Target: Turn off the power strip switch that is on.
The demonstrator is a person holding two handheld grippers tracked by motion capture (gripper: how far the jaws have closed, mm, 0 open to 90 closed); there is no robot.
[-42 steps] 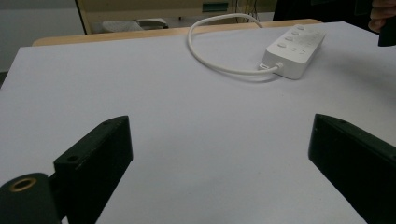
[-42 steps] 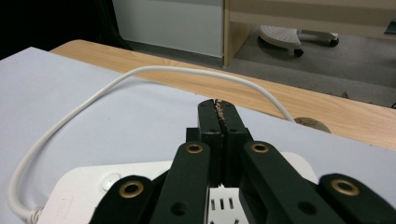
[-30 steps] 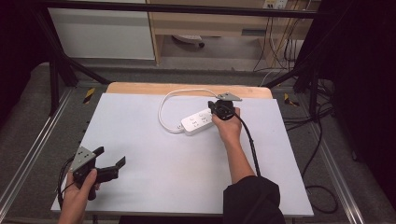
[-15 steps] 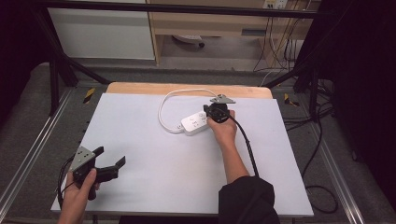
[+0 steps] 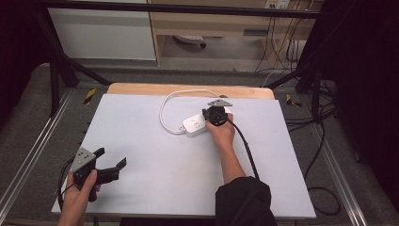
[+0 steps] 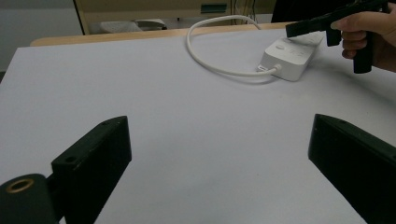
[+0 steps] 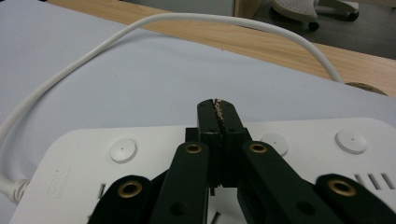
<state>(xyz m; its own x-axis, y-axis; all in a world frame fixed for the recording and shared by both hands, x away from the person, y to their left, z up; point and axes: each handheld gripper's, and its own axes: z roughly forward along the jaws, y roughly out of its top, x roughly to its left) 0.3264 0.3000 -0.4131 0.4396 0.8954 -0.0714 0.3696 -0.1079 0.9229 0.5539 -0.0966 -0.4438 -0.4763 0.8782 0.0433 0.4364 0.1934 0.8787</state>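
The right tool, jaws pressed together on nothing, has edged forward over the white power strip and now hovers above its round buttons, probably to press one. Smooth hard plastic, rounded corners; its cord loops behind. The left tool, well apart from the strip, gapes empty over the matte worktop

White cabinet, wooden shelf behind table.
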